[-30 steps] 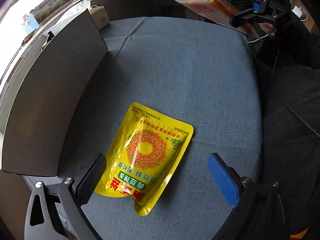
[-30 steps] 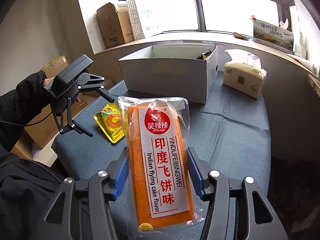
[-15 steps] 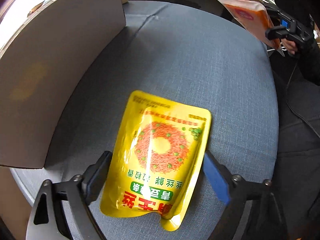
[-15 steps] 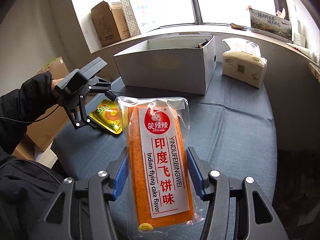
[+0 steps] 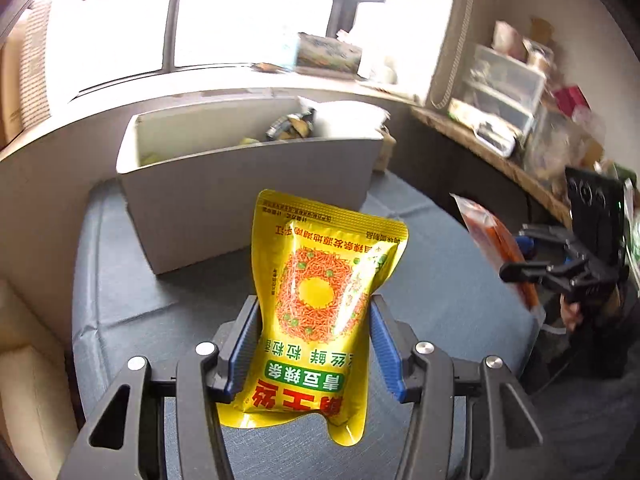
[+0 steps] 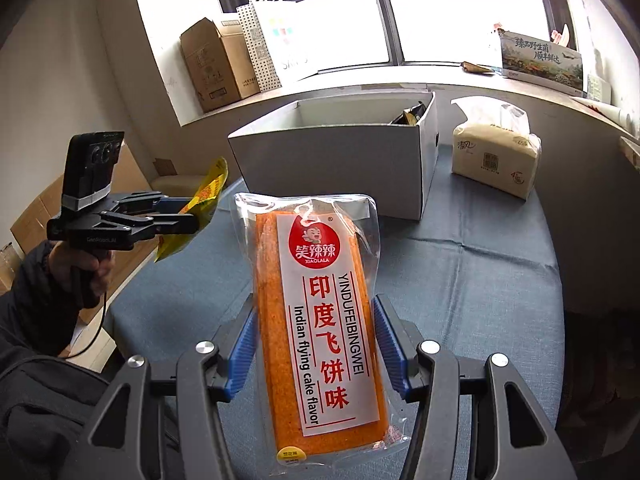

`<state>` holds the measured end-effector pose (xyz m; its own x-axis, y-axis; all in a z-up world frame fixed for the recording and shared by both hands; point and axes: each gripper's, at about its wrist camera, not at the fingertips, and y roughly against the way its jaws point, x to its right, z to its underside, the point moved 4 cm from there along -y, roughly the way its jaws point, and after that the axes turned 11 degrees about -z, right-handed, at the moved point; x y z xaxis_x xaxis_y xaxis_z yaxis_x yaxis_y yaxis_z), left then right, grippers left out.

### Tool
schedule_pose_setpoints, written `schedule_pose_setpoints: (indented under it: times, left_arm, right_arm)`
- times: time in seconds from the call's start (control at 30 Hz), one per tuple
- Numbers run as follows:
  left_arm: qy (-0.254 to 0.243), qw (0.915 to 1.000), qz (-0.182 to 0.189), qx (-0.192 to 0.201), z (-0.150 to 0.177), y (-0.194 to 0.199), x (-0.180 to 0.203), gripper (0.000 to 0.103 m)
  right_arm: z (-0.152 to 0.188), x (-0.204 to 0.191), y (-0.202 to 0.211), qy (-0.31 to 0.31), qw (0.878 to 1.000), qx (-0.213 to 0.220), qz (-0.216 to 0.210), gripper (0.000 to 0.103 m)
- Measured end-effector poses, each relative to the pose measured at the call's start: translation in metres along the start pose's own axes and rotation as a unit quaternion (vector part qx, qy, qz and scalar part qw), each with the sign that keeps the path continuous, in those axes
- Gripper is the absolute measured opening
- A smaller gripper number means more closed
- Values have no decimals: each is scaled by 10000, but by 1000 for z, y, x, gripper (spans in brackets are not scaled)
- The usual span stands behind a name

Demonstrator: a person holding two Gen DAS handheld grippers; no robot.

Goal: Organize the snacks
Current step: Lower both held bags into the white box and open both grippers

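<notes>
My left gripper (image 5: 314,344) is shut on a yellow snack pouch (image 5: 320,300) and holds it upright above the blue-grey table (image 5: 440,288). My right gripper (image 6: 316,348) is shut on a clear pack of orange Indian flying cake snack (image 6: 320,320), also held up off the table. The white cardboard box (image 5: 248,188) stands at the back of the table, open on top, with a few snack bags inside (image 5: 290,126). The right gripper and its orange pack (image 5: 500,248) show at the right of the left wrist view; the left gripper with the yellow pouch (image 6: 204,200) shows at the left of the right wrist view.
A tissue pack (image 6: 496,160) sits on the table to the right of the white box (image 6: 336,160). Brown cartons (image 6: 216,64) and a printed box (image 6: 540,60) stand on the windowsill. Plastic drawers (image 5: 504,92) stand on a shelf at the right.
My left gripper closed on the yellow pouch and lifted it off the table, tilting up toward the box. The right gripper kept holding the orange pack in about the same place.
</notes>
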<state>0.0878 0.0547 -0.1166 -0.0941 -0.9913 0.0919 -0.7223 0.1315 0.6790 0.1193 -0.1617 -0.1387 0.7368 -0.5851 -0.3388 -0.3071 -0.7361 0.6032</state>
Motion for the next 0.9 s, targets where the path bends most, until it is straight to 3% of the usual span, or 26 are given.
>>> schedule_pose_setpoints:
  times: [0.1, 0.2, 0.4, 0.7, 0.77, 0.83, 0.9]
  left_arm:
    - [520, 9981, -66, 323, -7, 12, -9, 57]
    - [646, 9956, -169, 661, -28, 27, -12, 57]
    - [933, 9886, -587, 1028, -105, -1, -21, 58]
    - [1010, 9815, -1325, 944, -185, -59, -47, 59]
    - [1095, 9784, -1500, 908, -194, -73, -54, 65]
    - [1226, 9765, -1579, 806, -201, -85, -62, 92]
    - [1355, 9737, -1643, 809, -203, -90, -71, 103]
  right_arm:
    - [-24, -6, 2, 11, 9994, 342, 89, 59]
    - [-53, -11, 1, 106, 9977, 603, 276, 60]
    - [-125, 5, -21, -195, 9936, 841, 723, 61]
    - [-220, 34, -76, -151, 9896, 812, 1177, 62]
    - [-235, 43, -85, -175, 9873, 850, 1333, 67]
    - [-248, 51, -95, -101, 9860, 828, 1445, 91]
    - [-254, 56, -103, -89, 9864, 740, 1467, 93]
